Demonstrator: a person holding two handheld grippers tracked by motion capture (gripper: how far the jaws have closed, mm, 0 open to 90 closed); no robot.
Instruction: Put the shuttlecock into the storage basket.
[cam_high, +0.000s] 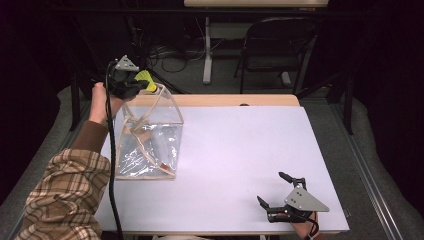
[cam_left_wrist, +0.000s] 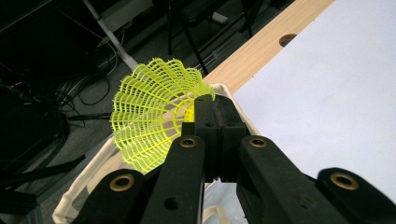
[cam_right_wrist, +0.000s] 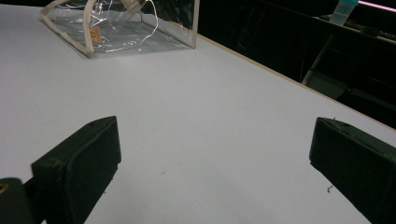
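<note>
High view first, nearest the bottom edge: the right gripper (cam_high: 272, 192) sits at the lower right of the frame, resting low on the white bench (cam_high: 235, 150), its jaws spread wide and released, nothing between them. In the right gripper view the two black pads stand far apart at the lower left and lower right corners, bare bench surface between them, and the clear bag (cam_right_wrist: 121, 28) shows small at the upper left.

Moving up the left side of the high view, a plaid sleeve (cam_high: 65, 195) runs in from the lower left corner. Just beyond it stands the clear bag (cam_high: 147, 135), cream-trimmed, upright near the left edge of the bench, its mouth open upward.

Farther still, at the upper left, the left gripper (cam_high: 145, 86) hangs above the bag's far rim, and it is clenched on a yellow shuttlecock (cam_high: 145, 79). The left gripper view bears that out: jaws pressed together at centre frame, pinching the edge of the shuttlecock (cam_left_wrist: 149, 121), whose mesh skirt fans out to the left. The bag's cream rim (cam_left_wrist: 88, 182) curves beneath, at the lower left.
</note>
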